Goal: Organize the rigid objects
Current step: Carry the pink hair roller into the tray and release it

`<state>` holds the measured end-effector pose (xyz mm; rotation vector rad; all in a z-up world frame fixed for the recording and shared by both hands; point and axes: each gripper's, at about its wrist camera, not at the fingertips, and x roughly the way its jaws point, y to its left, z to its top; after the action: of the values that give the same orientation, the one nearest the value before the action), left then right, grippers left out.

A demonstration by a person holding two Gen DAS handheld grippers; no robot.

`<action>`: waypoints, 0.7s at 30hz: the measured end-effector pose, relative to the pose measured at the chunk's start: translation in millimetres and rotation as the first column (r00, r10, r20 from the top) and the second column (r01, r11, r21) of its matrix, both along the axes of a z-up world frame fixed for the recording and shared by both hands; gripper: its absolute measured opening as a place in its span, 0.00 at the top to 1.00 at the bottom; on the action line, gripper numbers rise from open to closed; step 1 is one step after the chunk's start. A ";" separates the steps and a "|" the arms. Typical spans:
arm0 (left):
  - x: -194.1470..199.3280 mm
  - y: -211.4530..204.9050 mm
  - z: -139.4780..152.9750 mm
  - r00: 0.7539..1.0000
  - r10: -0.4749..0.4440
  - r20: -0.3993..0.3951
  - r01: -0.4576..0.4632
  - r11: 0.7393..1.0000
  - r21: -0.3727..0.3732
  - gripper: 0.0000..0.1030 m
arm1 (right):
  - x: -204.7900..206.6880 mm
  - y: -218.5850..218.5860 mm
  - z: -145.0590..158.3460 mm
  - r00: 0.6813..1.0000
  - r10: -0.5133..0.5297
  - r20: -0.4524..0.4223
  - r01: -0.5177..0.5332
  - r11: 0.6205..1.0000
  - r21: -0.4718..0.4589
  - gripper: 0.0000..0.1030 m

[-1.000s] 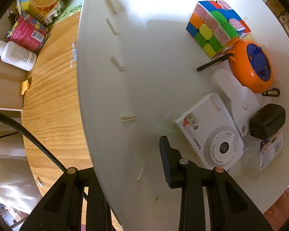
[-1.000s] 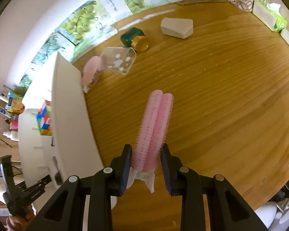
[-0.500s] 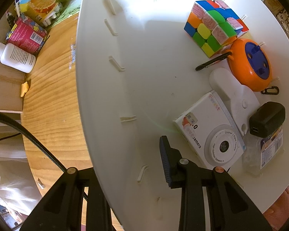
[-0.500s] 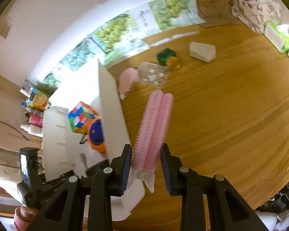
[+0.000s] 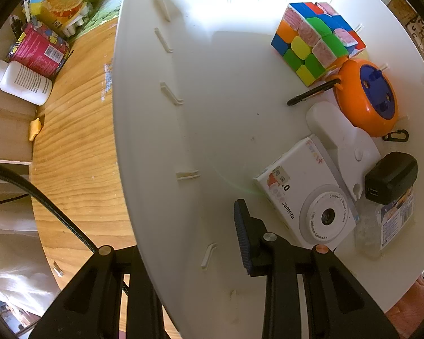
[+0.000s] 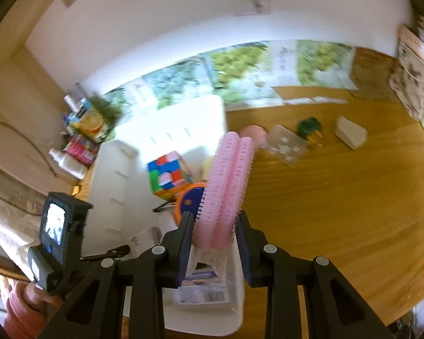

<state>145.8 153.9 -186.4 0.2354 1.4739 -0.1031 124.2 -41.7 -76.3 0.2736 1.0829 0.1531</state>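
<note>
My right gripper is shut on a pair of pink hair rollers and holds them above the white bin. My left gripper straddles the white bin's near wall, one finger inside and one outside, shut on the wall. Inside the bin lie a colour cube, an orange and blue reel, a white toy camera, a black charger and a clear packet.
On the wooden table right of the bin lie a pink object, a clear plastic case, a green plug and a white wedge. Left of the bin stand a white bottle, a red packet and a juice carton.
My right gripper has carried the pink rollers left, from over the table to above the bin. The left gripper has stayed on the bin wall.
</note>
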 end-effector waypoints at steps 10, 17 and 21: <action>0.8 2.4 0.4 1.000 0.001 -0.001 -0.001 1.000 -0.003 0.69 | -2.1 38.6 6.2 0.988 0.141 0.063 -0.137 0.989 -0.055 0.71; 2.6 7.2 0.0 1.000 0.014 -0.001 -0.014 1.000 -0.005 0.69 | -4.9 55.8 6.9 0.973 0.212 0.088 -0.206 0.976 -0.066 0.71; 3.0 7.4 0.0 1.000 0.015 0.001 -0.015 1.000 -0.002 0.69 | -5.2 62.2 5.4 0.967 0.240 0.088 -0.234 0.970 -0.070 0.71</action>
<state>148.8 161.3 -186.4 0.2226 1.4743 -0.0930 119.0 20.5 -70.9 0.0811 1.0208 0.3447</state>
